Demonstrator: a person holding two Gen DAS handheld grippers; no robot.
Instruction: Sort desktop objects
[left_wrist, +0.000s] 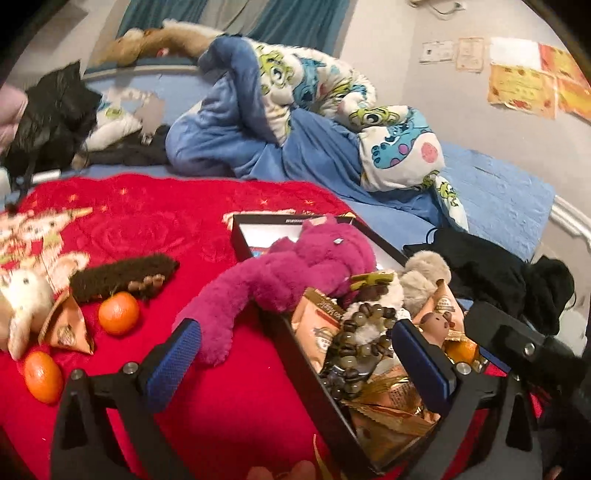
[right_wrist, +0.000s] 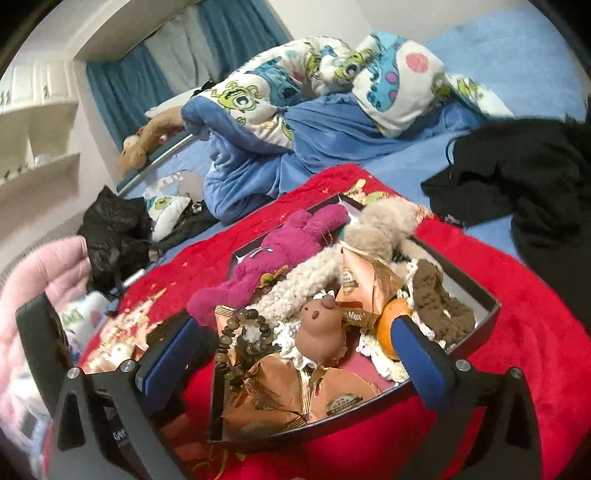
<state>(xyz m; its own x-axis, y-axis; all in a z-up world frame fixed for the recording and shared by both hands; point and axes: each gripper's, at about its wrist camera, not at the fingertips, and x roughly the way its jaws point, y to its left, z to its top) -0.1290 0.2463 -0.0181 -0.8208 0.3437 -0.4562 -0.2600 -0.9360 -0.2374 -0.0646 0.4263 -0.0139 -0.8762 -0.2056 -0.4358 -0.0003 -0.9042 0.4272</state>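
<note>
Red plush blanket (left_wrist: 155, 229) covers the work surface on a bed, and most of the sorting looks done, though a handful of things still lie loose. Far off to the left of the left gripper (left_wrist: 291, 365), a white stuffed animal (left_wrist: 26, 302) rests beside a peach-coloured snack packet (left_wrist: 68, 325), with one tangerine (left_wrist: 42, 376) just below them and a second tangerine (left_wrist: 118, 313) a little nearer. Behind that fruit lies a dark brown fuzzy piece (left_wrist: 122, 273). The left gripper hangs with its blue-padded jaws spread wide and nothing between the pads; its left finger is over bare blanket, its right finger over the box. Ahead of it a magenta plush toy (left_wrist: 295, 266) drapes over the near wall of a black box (left_wrist: 314, 373), one limb trailing out onto the blanket. The right gripper (right_wrist: 295, 354) is likewise spread wide and empty, poised over the same box, which is already heaped: a string of brown beads (right_wrist: 240, 332), a small brown animal figure (right_wrist: 319, 328), snack packets, a beige knitted toy (right_wrist: 295, 288), a tangerine near the right finger, and a brown knitted piece (right_wrist: 439, 302). By my judgement, the loose items at the far left are what remains.
</note>
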